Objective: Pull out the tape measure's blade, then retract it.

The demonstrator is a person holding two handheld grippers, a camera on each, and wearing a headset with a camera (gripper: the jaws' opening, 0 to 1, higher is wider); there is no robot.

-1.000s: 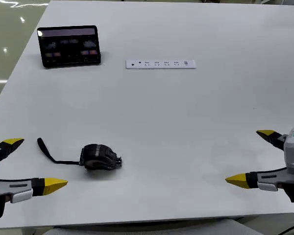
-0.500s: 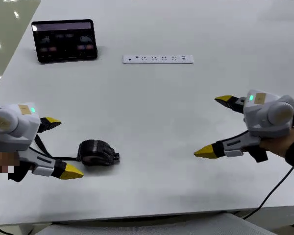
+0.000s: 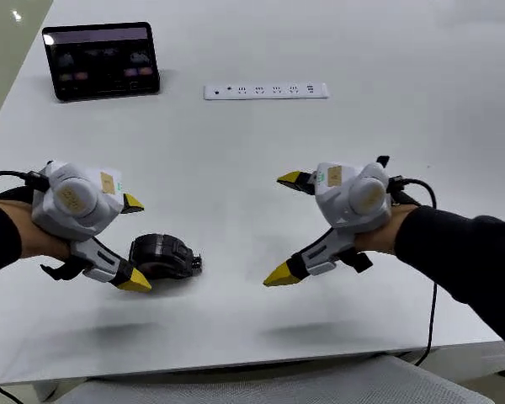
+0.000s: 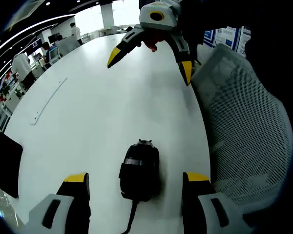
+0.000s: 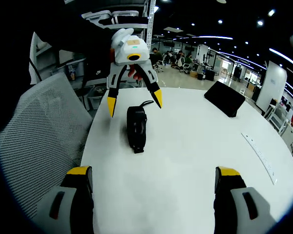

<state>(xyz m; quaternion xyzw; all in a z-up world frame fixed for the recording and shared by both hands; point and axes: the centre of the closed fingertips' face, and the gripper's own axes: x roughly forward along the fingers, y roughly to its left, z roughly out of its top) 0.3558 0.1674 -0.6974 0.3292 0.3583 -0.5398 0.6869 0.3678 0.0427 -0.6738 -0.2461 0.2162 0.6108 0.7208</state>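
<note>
Your left gripper point(image 3: 135, 242) is spread wide, straddling the tape measure point(image 3: 164, 256) on the workbench point(image 3: 236, 151), its long axis running between the jaws. The blade end seems to face your right gripper point(image 3: 282, 227), also wide, well apart.

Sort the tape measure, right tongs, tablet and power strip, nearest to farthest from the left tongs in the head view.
1. Tape measure, between the left tongs.
2. Right tongs, off to the right.
3. Tablet, far left, and power strip, far middle: too close to call.
</note>
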